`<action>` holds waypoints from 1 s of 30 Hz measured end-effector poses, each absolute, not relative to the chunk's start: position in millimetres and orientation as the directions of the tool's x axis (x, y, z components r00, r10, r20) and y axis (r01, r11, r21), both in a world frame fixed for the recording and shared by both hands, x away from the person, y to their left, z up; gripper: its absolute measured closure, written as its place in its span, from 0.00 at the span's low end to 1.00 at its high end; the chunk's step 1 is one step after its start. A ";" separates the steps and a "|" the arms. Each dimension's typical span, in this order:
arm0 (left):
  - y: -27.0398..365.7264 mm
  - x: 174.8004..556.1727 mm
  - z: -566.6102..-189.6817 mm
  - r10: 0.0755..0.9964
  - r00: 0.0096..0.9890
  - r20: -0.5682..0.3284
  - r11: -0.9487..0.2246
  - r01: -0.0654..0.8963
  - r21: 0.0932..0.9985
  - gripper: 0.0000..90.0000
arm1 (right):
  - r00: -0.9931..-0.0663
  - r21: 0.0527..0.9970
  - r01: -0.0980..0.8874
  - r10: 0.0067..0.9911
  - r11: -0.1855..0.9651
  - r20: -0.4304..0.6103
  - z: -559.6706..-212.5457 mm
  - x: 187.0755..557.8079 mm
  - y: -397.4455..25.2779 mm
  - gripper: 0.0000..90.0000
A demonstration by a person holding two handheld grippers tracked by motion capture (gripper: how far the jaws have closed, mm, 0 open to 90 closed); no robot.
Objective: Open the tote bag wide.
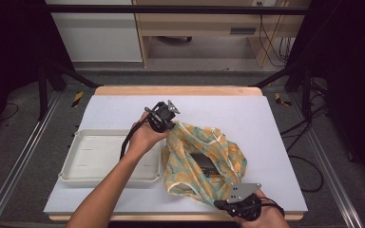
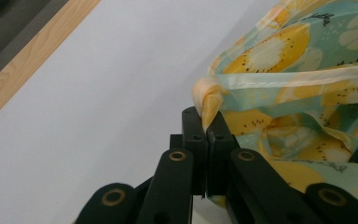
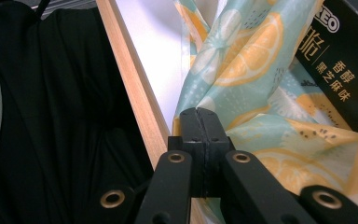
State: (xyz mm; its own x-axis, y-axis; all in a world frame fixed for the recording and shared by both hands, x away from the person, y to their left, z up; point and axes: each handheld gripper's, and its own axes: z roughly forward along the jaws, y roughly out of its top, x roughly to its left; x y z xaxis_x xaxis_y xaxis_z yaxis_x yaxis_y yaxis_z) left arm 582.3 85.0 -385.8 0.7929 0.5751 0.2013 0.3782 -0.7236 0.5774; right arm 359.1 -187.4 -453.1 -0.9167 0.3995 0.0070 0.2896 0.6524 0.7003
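Two tools, each clamped on one item. Left tool point(image 1: 167, 124): jaws pressed together on a bunched orange hem of the thin teal fabric bag printed with orange and yellow citrus slices point(image 1: 190, 142), at the bag's far left corner; the pinch reads plainly in the left gripper view point(image 2: 206, 122), hem rising from between the jaw tips. Right tool point(image 1: 224, 204): jaws closed on the bag's near edge, right at the wooden front rim of the desk point(image 1: 171, 217); in the right gripper view point(image 3: 199, 122) the cloth point(image 3: 242, 60) climbs from the jaw tips. Bag: lies on the white desk top, centre-right, mouth held open between the two tools. Contents: black carton with white lettering point(image 1: 203, 164), resting inside the bag. Adjacent: cream shallow rectangular plastic tray point(image 1: 83, 178), left of the bag, its right rim just beside the cloth.
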 end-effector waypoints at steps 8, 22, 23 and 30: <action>86.1 568.6 -381.4 0.545 0.814 0.202 -0.735 0.348 0.582 0.98 | -0.906 0.716 0.297 0.424 0.631 0.002 -451.0 360.8 -190.1 1.00; 100.6 518.0 -352.8 0.540 0.806 0.243 -0.693 0.261 0.672 0.51 | -0.853 0.767 0.310 0.521 0.562 -0.037 -420.5 361.8 -201.6 0.53; 102.1 514.6 -351.5 0.533 0.810 0.245 -0.695 0.253 0.674 0.51 | -0.847 0.772 0.311 0.530 0.555 -0.039 -415.6 362.0 -203.4 0.51; 110.1 483.7 -350.0 0.473 0.846 0.248 -0.711 0.200 0.674 0.45 | -0.797 0.790 0.325 0.601 0.520 -0.067 -393.6 377.3 -213.5 0.45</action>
